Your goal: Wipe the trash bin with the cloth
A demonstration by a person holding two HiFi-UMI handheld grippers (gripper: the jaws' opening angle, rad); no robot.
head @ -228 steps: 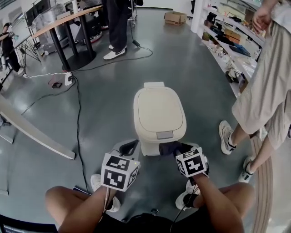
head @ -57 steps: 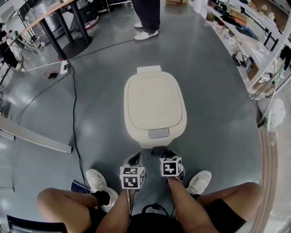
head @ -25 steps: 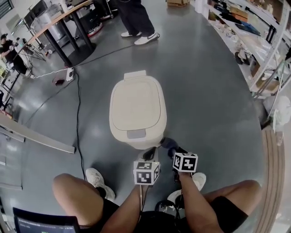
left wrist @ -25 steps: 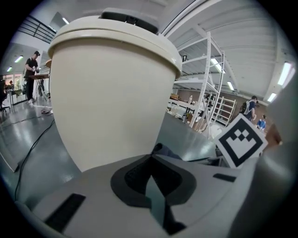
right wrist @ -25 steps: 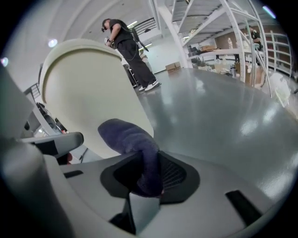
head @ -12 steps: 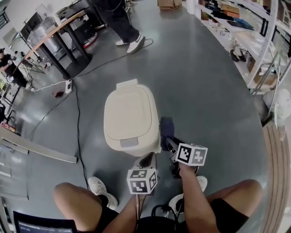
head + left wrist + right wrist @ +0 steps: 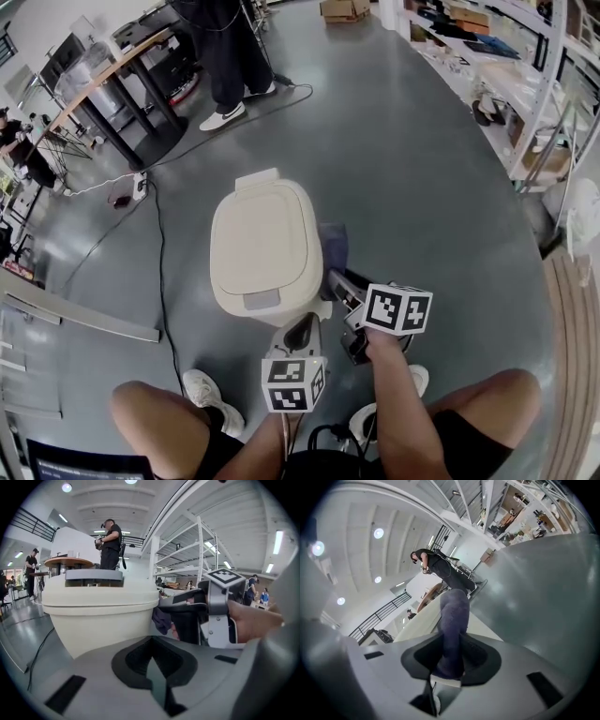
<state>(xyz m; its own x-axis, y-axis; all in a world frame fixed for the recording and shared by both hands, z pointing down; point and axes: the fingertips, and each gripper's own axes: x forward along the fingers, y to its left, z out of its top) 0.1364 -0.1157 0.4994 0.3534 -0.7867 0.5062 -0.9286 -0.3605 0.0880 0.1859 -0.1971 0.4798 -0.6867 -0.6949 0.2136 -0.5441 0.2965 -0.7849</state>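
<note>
while right gripper (image 7: 337, 281) clamps cloth (image 7: 333, 247) against the trash bin (image 7: 262, 239), left gripper (image 7: 304, 330) hangs closed; a cable (image 7: 158, 253) trails nearby.

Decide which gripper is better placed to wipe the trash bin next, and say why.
The right gripper: it is shut on the cloth, which lies at the trash bin's right side. The left gripper is shut and empty.

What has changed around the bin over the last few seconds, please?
The right gripper, shut on the cloth, has carried it from the front of the trash bin round the corner and along the side at the person's right, away from the person. The left gripper stays shut and empty by the front. The lid stays closed.
</note>
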